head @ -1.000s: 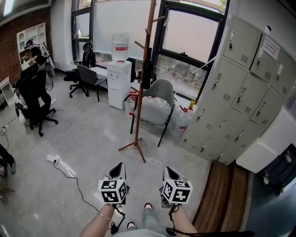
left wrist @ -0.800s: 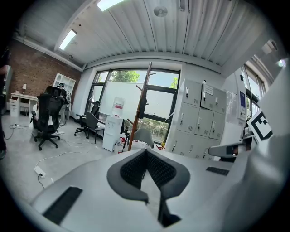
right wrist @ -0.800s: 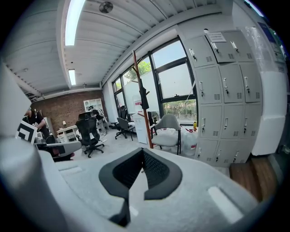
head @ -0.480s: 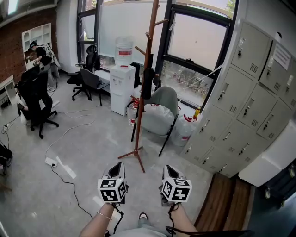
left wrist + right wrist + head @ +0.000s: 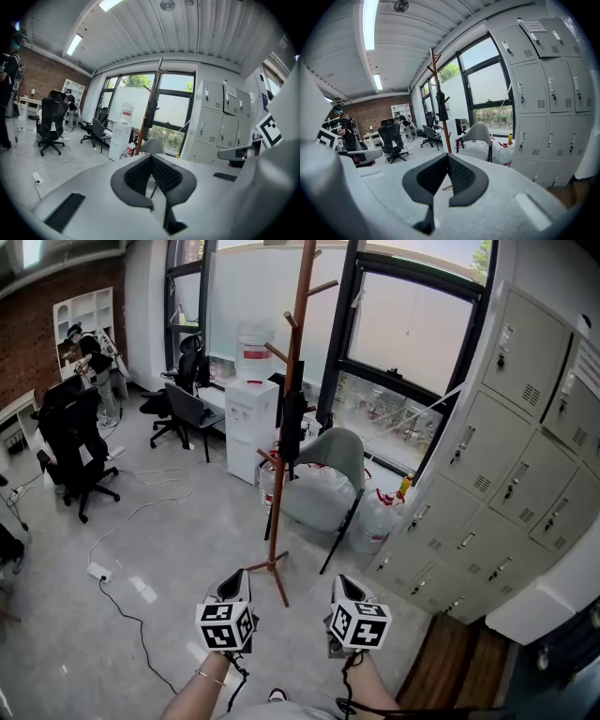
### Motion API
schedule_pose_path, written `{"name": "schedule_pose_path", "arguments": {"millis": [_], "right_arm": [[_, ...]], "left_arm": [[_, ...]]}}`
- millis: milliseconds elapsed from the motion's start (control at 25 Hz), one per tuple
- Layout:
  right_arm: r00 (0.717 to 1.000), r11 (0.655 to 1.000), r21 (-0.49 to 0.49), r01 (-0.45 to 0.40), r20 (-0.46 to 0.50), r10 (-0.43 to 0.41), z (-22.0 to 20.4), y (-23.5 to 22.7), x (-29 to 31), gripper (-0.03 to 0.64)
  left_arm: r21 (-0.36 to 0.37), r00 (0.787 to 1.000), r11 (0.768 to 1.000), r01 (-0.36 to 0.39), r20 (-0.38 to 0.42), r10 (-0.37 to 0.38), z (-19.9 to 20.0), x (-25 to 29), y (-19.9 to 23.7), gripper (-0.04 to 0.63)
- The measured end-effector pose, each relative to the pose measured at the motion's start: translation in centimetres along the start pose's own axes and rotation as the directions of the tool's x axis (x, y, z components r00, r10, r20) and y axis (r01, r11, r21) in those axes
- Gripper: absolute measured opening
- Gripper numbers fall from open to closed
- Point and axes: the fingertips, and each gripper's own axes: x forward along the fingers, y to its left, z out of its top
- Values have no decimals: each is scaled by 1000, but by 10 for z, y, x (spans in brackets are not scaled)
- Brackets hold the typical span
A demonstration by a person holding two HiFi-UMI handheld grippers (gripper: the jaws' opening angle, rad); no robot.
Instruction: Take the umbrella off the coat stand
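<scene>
Umbrella point(image 5: 292, 423): folded, hanging on the stand point(image 5: 278, 507) — not yet taken off.
Left claw point(image 5: 238, 579): pressed together, empty, well short of the stand.
Right claw point(image 5: 341, 585): pressed together, empty.
Done: nothing beyond facing the stand.
Left: approach, grip, lift clear — likely all of it.

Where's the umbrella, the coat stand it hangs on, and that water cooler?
umbrella point(image 5: 293, 426), head view, middle of its folded dark canopy.
coat stand point(image 5: 278, 507), head view, bare lower pole.
water cooler point(image 5: 249, 427), head view, white cabinet front.
</scene>
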Motion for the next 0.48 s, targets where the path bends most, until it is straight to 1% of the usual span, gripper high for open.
{"name": "schedule_pose_path", "arguments": {"millis": [200,480], "right_arm": [[999,999,-6,-38,-12,38,13,-16,30,5],[996,997,-3,-79,-46,79,11,-26,59,5]], "left_arm": [[-11,999,999,-44,5,44,4,24,0,3],[-20,995,994,-103,-16,103,-2,42,9,3]]}}
